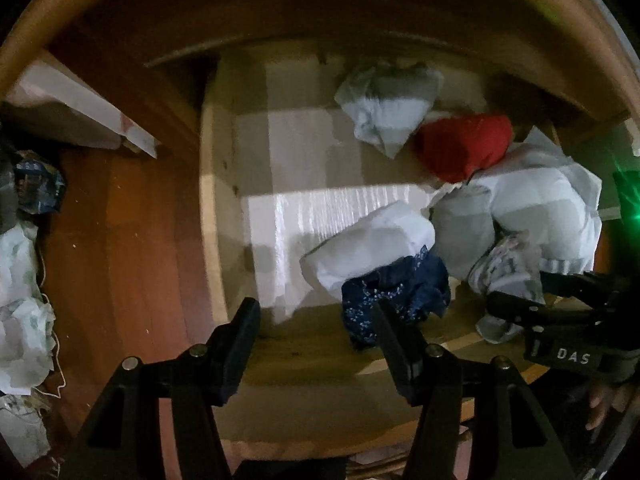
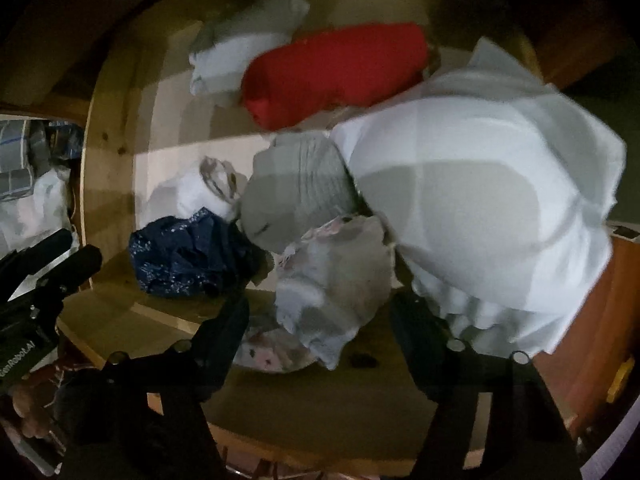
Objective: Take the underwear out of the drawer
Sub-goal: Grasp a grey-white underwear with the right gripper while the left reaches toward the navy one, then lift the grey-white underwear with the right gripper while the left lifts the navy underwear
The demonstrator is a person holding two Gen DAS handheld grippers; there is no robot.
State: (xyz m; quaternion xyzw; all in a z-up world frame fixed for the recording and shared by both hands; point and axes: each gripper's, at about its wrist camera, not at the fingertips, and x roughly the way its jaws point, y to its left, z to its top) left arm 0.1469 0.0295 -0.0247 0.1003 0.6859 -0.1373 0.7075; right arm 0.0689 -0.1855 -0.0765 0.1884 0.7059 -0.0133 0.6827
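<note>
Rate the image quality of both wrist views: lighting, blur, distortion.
Left wrist view: dim, with a bright patch on the drawer floor, a green flare at the right edge, strong fisheye bending, slight blur. Right wrist view: darker; the white cloth and red bundle are motion-smeared, and the right gripper is almost black.
</note>
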